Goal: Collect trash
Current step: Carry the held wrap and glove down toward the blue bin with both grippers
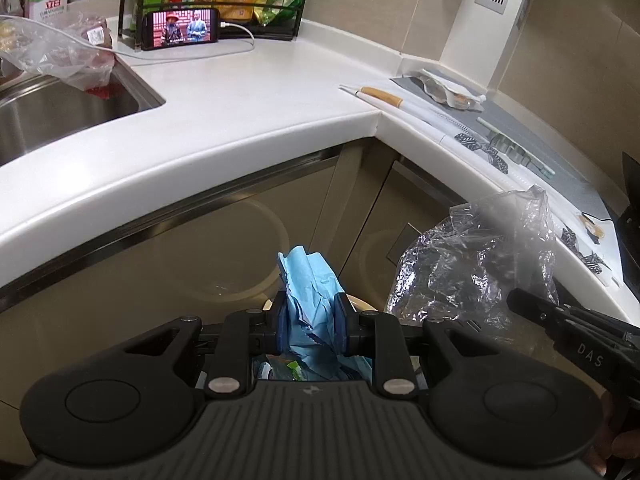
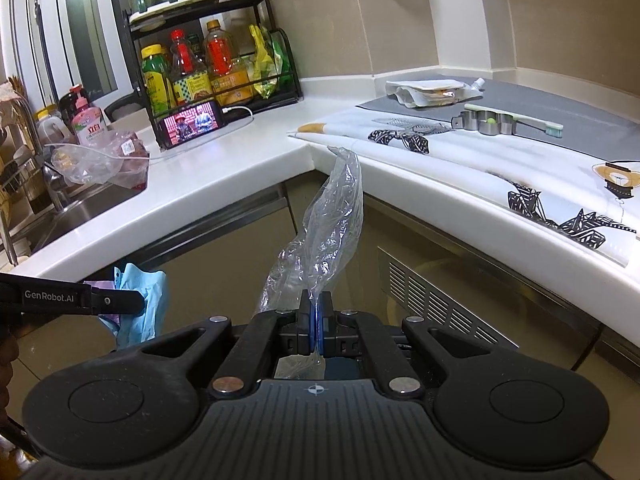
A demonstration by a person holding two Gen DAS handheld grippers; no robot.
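Observation:
My left gripper is shut on a crumpled light-blue paper wad, held in front of the cabinet doors below the counter corner. In the right wrist view the same blue wad hangs from the left gripper at the lower left. My right gripper is shut on a clear plastic bag, which stands up from the pads. The left wrist view shows that crinkled clear bag at the right, pinched by the right gripper. Under the left jaws, some green and white trash shows.
An L-shaped white counter wraps the corner. It carries a sink with a bag of red items, a playing phone, a rack of bottles, a white pouch, a toothbrush and metal cutters on a printed mat.

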